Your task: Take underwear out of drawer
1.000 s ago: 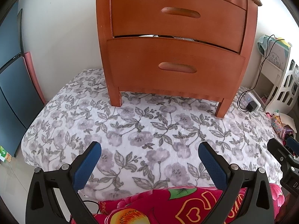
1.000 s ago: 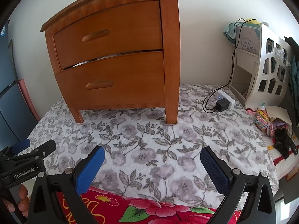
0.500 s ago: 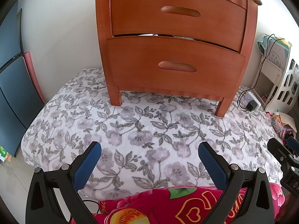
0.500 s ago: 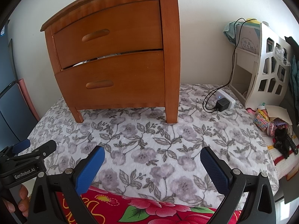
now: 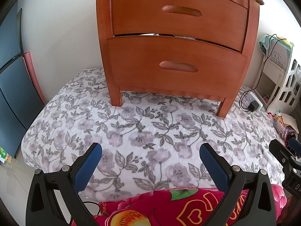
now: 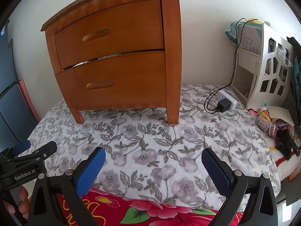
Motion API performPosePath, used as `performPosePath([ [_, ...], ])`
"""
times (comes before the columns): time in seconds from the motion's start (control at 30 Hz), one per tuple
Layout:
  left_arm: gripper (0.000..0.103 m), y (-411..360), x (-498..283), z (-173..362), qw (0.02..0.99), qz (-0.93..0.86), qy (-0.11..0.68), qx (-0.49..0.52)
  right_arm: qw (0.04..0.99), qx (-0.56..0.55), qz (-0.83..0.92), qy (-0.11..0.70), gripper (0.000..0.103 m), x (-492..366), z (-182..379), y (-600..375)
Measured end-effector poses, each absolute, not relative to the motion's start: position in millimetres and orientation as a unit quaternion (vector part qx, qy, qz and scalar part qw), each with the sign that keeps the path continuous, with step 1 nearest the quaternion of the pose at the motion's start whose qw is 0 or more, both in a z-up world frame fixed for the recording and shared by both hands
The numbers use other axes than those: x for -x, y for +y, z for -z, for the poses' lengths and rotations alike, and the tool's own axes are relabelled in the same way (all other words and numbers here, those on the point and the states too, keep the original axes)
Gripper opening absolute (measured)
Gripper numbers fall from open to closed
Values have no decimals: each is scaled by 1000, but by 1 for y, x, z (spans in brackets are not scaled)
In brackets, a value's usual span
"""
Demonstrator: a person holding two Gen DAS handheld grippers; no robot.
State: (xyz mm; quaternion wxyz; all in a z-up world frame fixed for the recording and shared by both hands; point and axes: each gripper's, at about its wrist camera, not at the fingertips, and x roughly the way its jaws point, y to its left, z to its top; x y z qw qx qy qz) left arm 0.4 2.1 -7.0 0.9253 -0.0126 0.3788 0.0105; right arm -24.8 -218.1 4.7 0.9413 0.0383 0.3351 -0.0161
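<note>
Drawers [image 5: 178, 15]: two; hand-held grippers [image 5: 150, 162]: two.

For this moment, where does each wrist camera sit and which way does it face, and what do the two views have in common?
Left wrist: rides the left tool, low over the floral bedspread, facing the wooden nightstand nearly head-on; its own open blue fingers show, with the right tool at the right edge.
Right wrist: rides the right tool, facing the nightstand from its right, toward the charger and white shelf; the left tool and a hand show at left.
Shared: nightstand, bedspread, charger, red blanket.
</note>
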Motion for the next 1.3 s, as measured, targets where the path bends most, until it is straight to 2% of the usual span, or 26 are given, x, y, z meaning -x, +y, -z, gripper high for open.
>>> performPosePath([
  [0.53,103,2,3,17,920,3,391,24,940,-39,15,337,103,24,-4,-217],
  [0.77,103,21,-28,5,909,42,409,69,934,-59,-1,352,103,9,-10,-225],
  [1.0,103,56,-68,-16,917,58,376,116,941,-39,-25,334,103,-24,-34,-224],
  [1.13,103,71,-89,-23,923,60,361,121,943,-28,-51,328,103,-48,-39,-219],
  [1.3,103,83,-119,-22,913,71,386,112,932,-45,-77,351,103,-76,-33,-218],
])
